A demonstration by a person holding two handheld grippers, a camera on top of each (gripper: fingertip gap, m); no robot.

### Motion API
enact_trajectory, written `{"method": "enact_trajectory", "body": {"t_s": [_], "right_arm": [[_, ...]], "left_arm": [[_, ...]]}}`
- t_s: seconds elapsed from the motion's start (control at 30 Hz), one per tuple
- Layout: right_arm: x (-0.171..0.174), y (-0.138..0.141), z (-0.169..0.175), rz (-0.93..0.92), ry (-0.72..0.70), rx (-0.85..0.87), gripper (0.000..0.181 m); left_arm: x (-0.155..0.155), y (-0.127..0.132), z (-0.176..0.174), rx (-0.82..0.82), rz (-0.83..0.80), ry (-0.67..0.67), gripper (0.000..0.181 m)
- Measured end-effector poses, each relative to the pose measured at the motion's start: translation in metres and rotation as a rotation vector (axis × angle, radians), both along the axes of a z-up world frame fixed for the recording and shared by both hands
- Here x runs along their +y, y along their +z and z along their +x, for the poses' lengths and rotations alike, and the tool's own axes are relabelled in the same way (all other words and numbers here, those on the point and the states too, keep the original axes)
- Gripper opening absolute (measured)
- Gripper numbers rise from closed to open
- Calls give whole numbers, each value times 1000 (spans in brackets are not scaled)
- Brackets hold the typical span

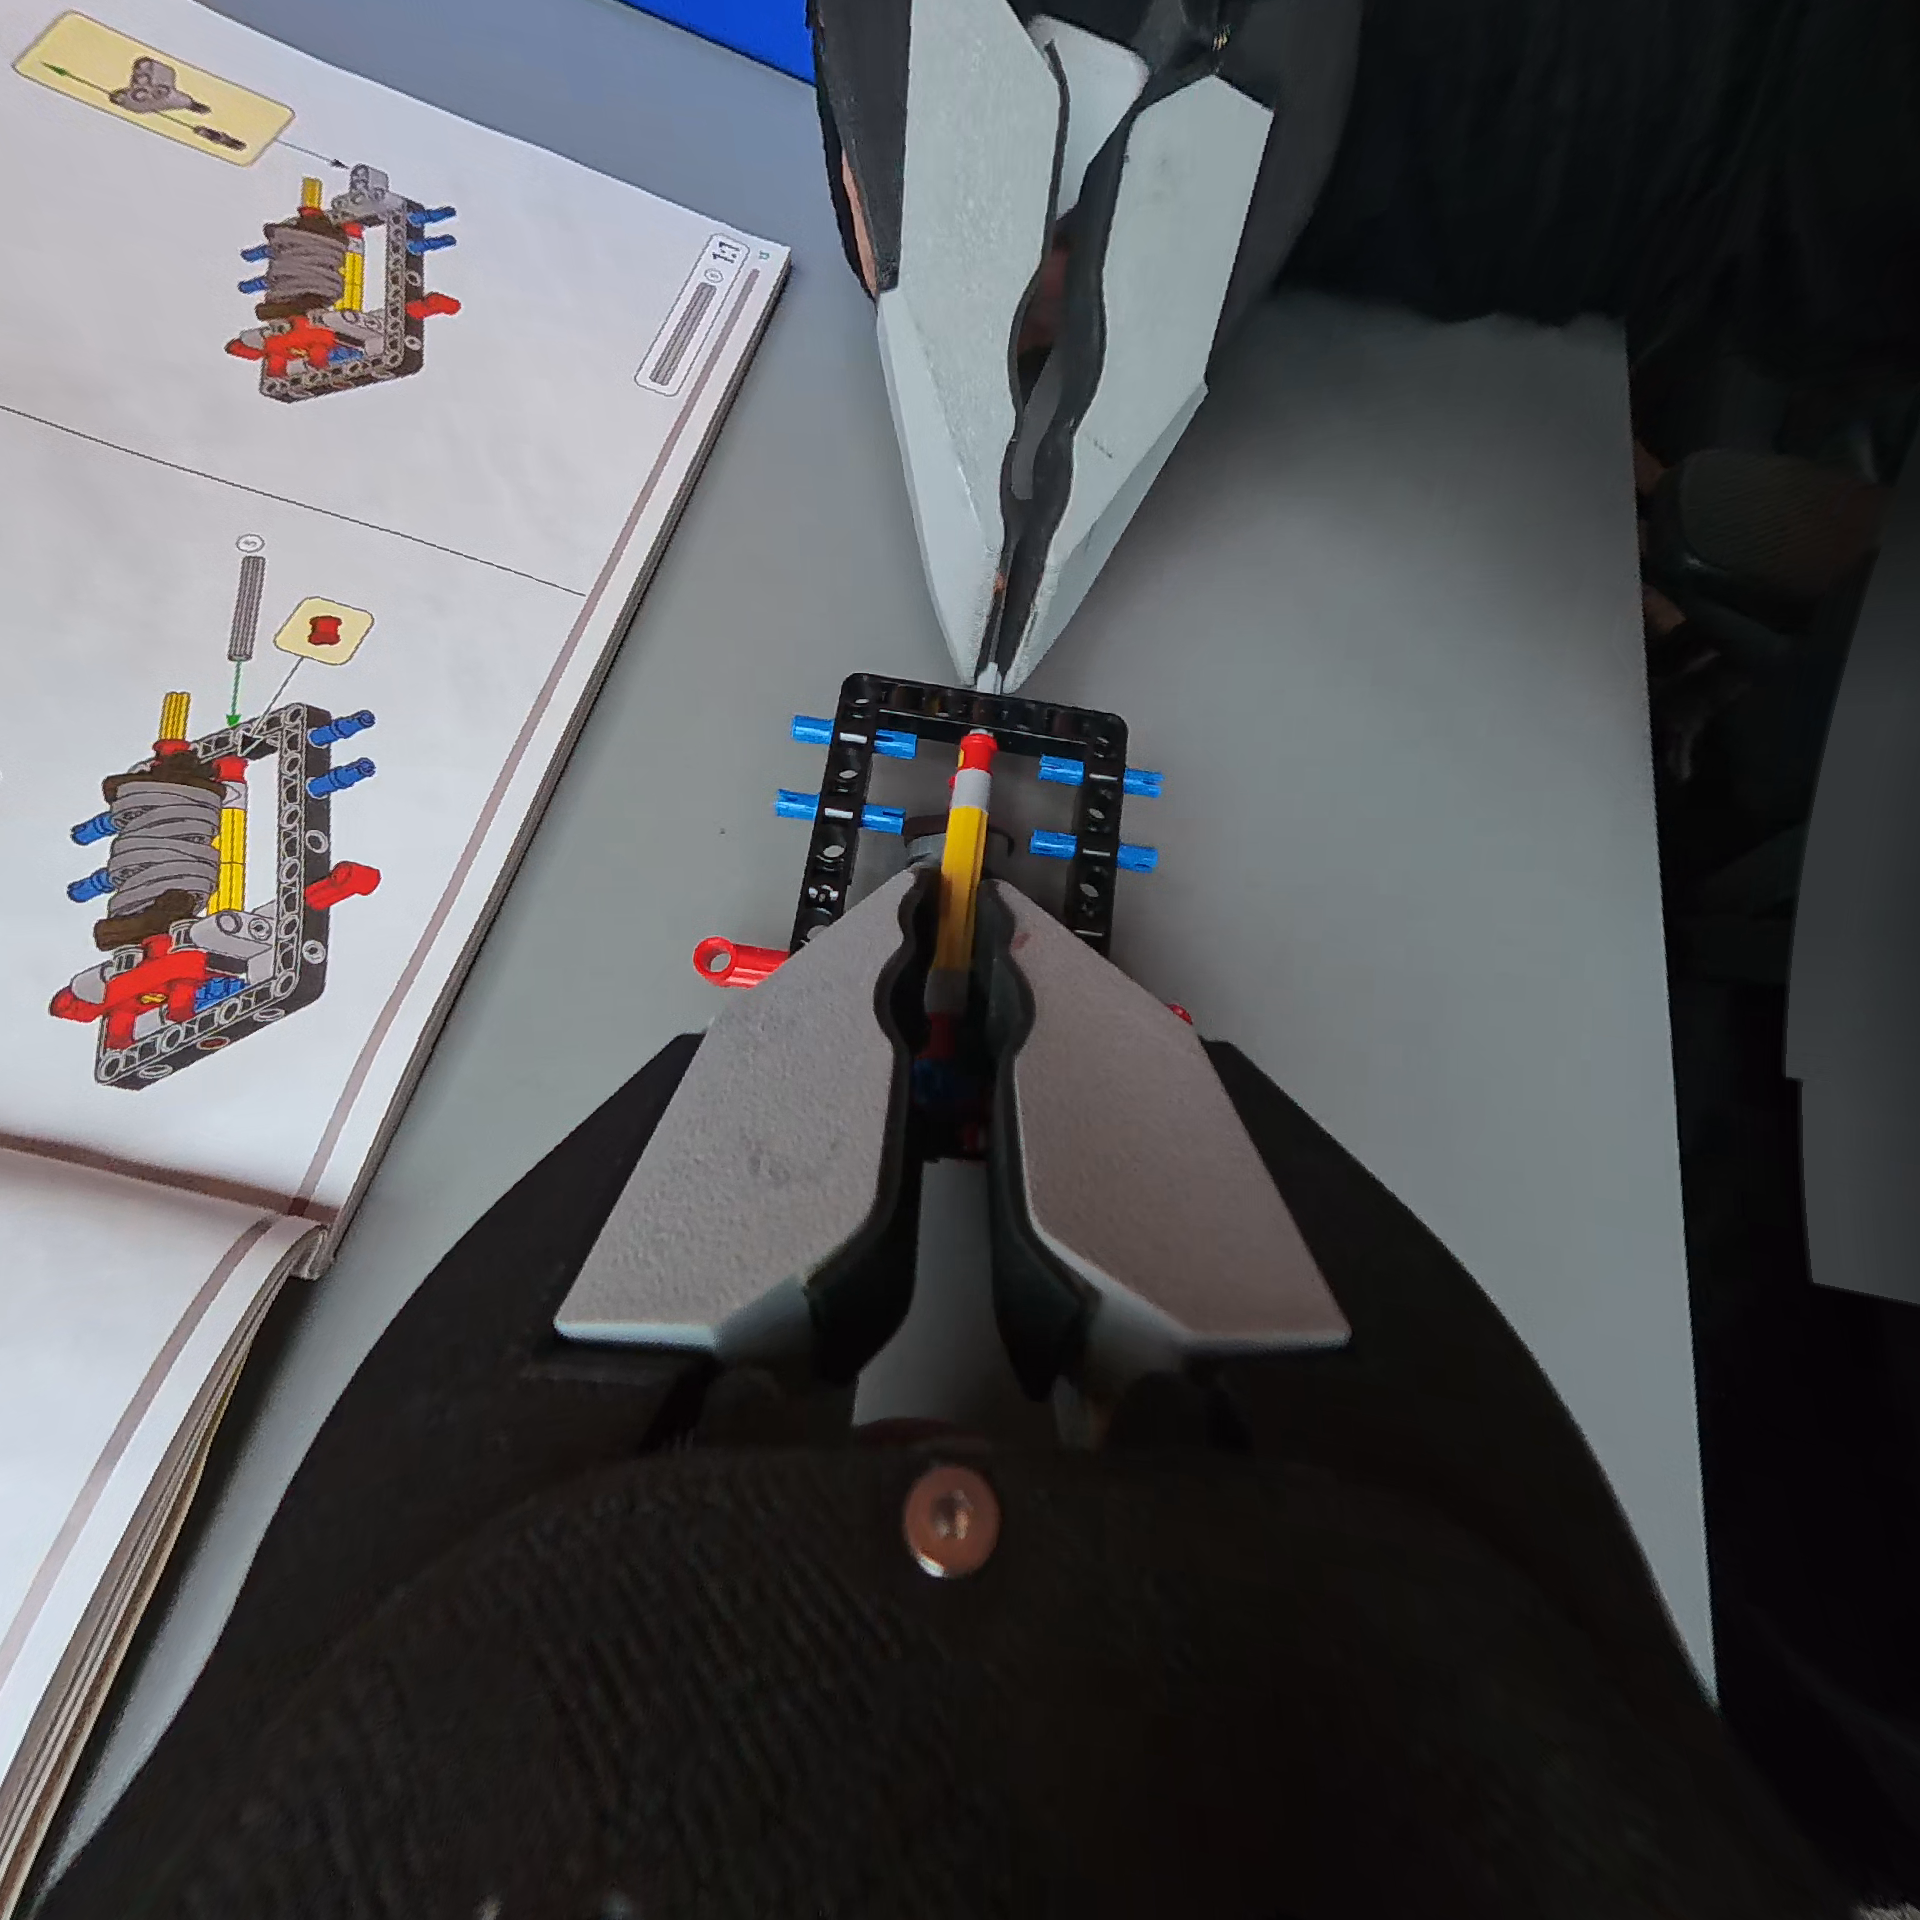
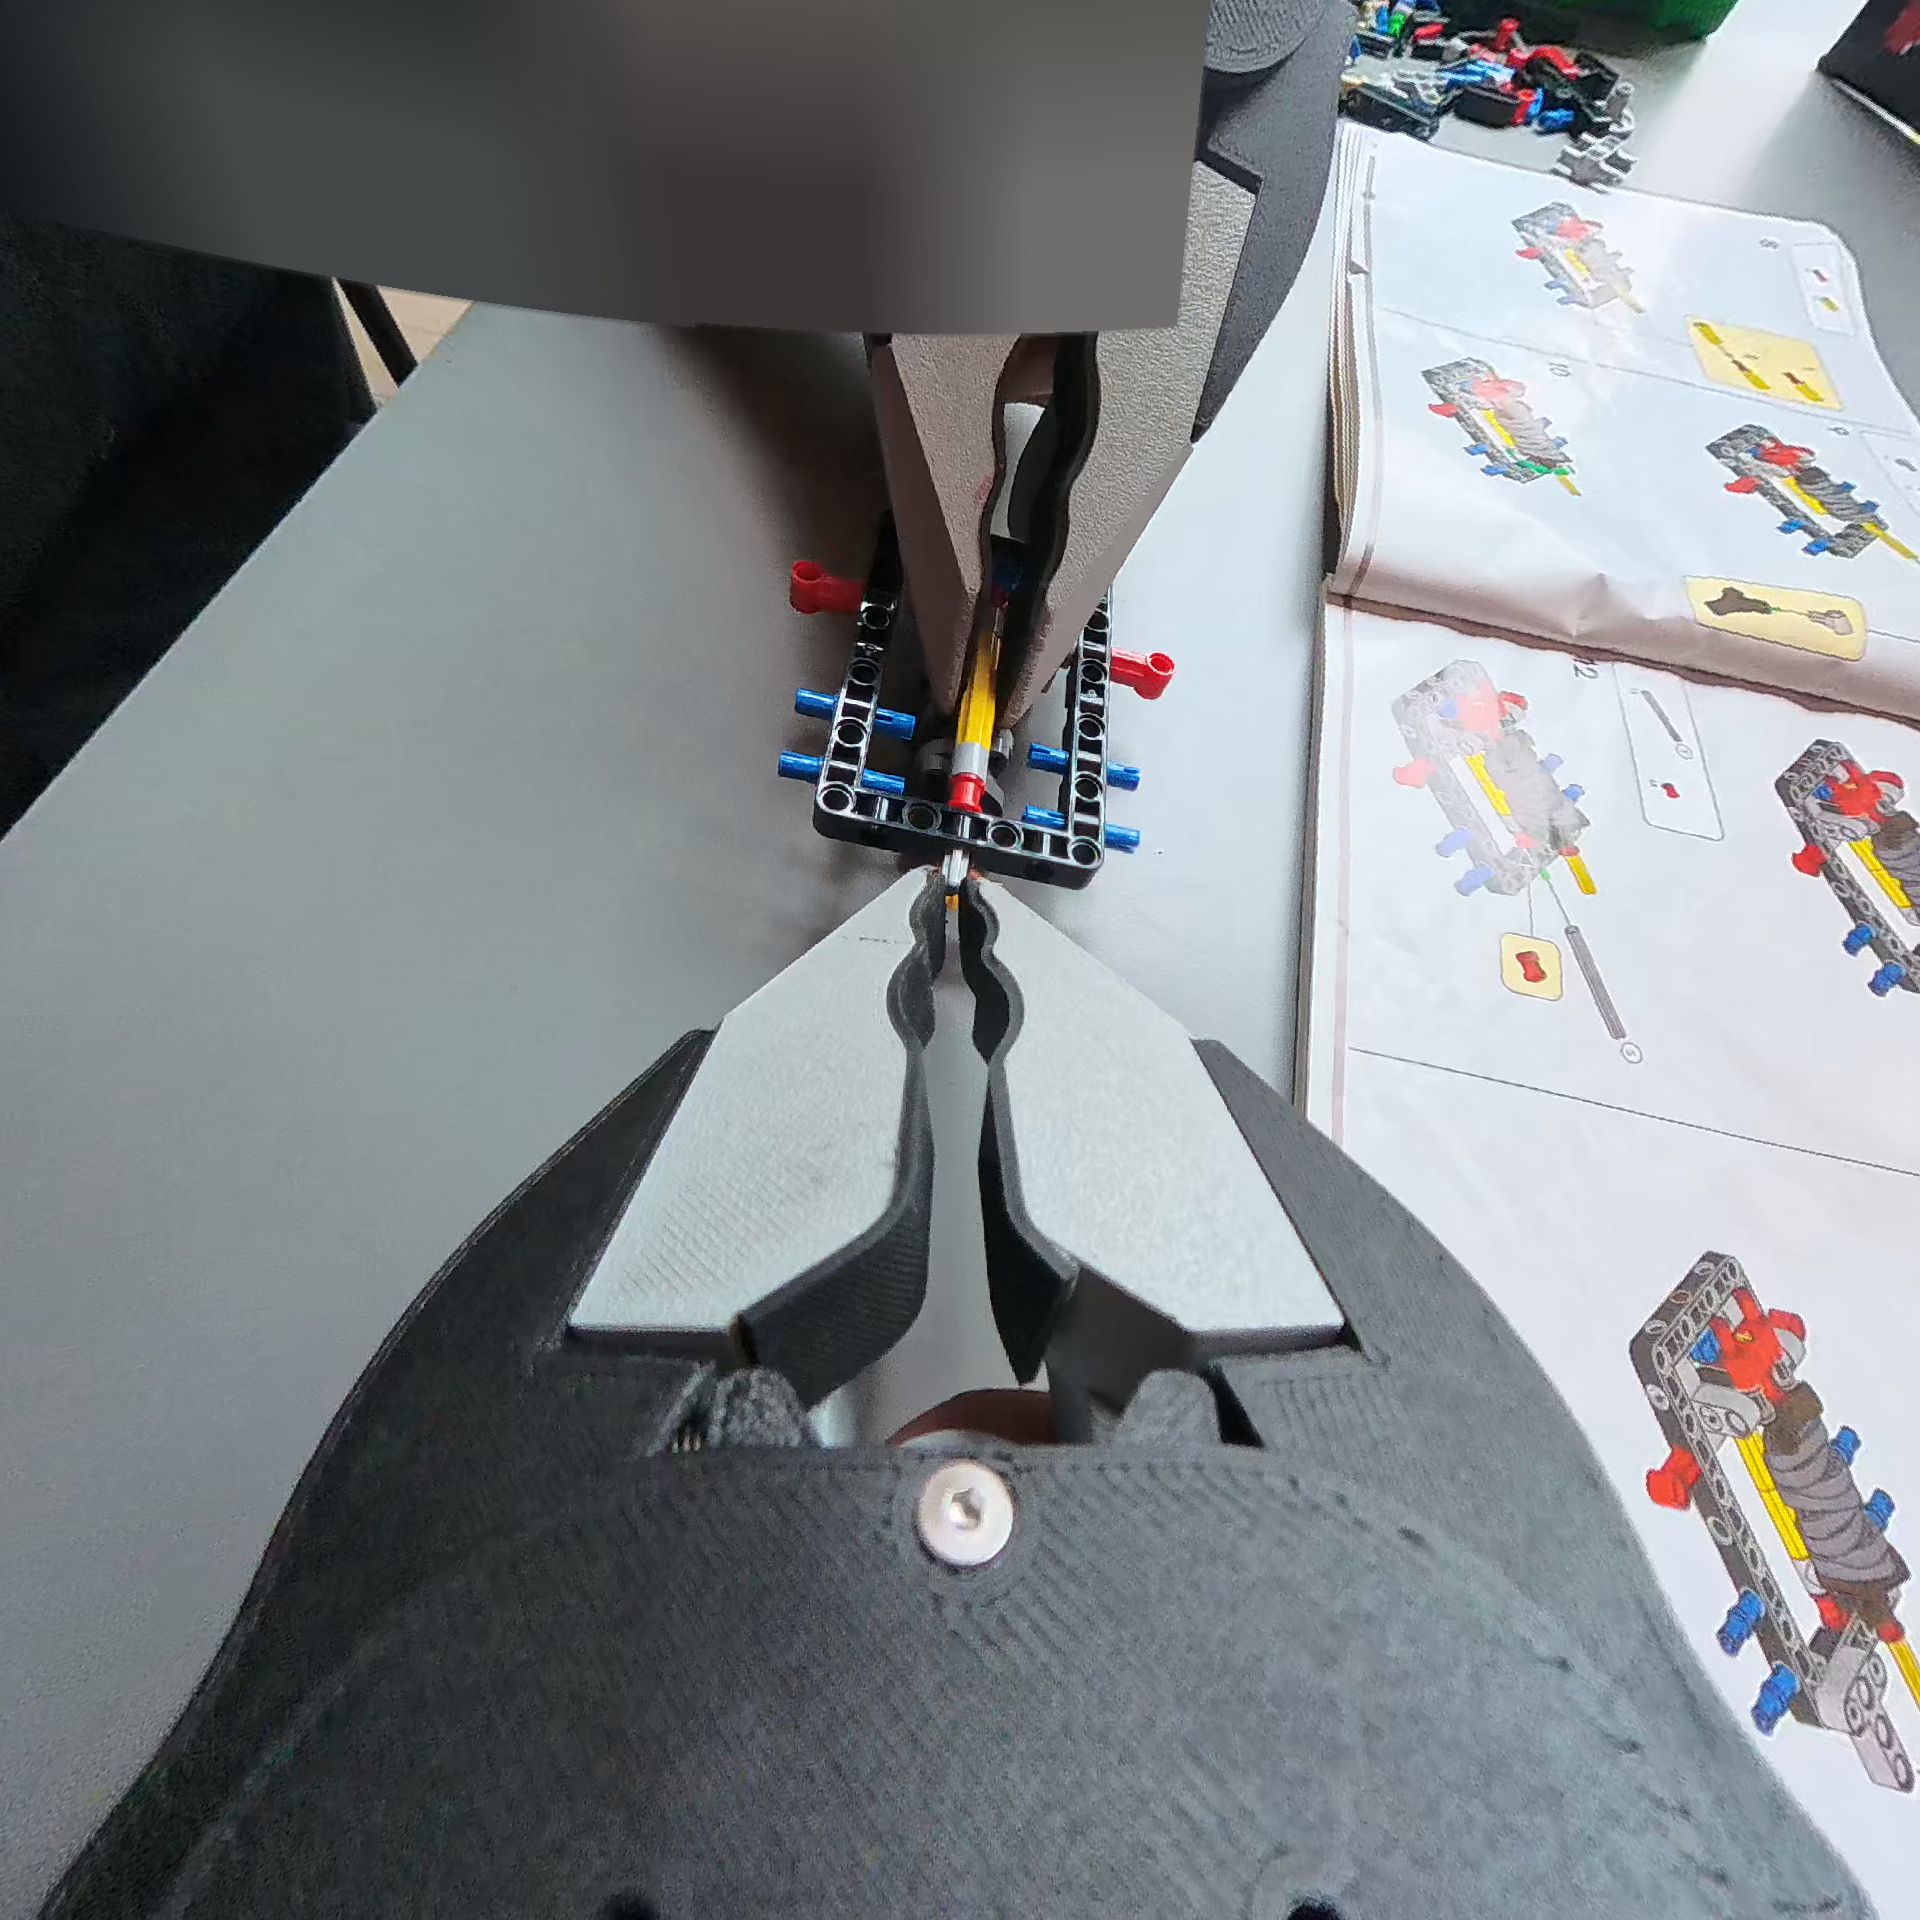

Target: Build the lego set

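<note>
A black rectangular lego frame [image 1: 987, 712] lies flat on the grey table, with blue pins [image 1: 1096, 774] through its long sides and a red pin [image 1: 727, 958] sticking out. My left gripper [image 1: 951, 883] is shut on the yellow axle [image 1: 961, 862] that runs down the middle of the frame. A red bush [image 1: 977, 750] sits at the axle's far end. In the right wrist view my right gripper [image 2: 951, 881] is shut on a thin grey axle [image 2: 957, 860] at the end beam of the frame [image 2: 1029, 836]. The two grippers face each other across the frame.
An open instruction booklet [image 1: 364, 623] lies beside the frame; it also shows in the right wrist view [image 2: 1558, 831]. A pile of loose lego parts [image 2: 1486, 73] lies at the far end of the table. The table edge [image 1: 1642, 727] runs close by. The tips of one gripper are about 4 cm away from the tips of the other.
</note>
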State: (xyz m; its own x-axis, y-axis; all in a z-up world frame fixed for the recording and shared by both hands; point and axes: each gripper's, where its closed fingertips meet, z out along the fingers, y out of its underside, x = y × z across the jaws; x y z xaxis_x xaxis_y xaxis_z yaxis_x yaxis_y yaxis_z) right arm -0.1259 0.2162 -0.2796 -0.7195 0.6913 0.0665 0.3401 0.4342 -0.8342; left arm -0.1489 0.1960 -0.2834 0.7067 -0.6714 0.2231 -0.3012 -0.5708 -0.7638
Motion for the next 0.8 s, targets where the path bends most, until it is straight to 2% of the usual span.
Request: {"method": "enact_trajectory", "body": {"t_s": [0.47,0.67,0.8], "right_arm": [[-3,0,-1,4,14,2,0],[6,0,-9,-22,-70,-8,0],[5,2,-3,-69,-69,-29,5]], "left_arm": [[0,0,1,14,-1,4,4],[3,-1,-3,64,46,14,5],[3,-1,-2,57,59,13,5]]}}
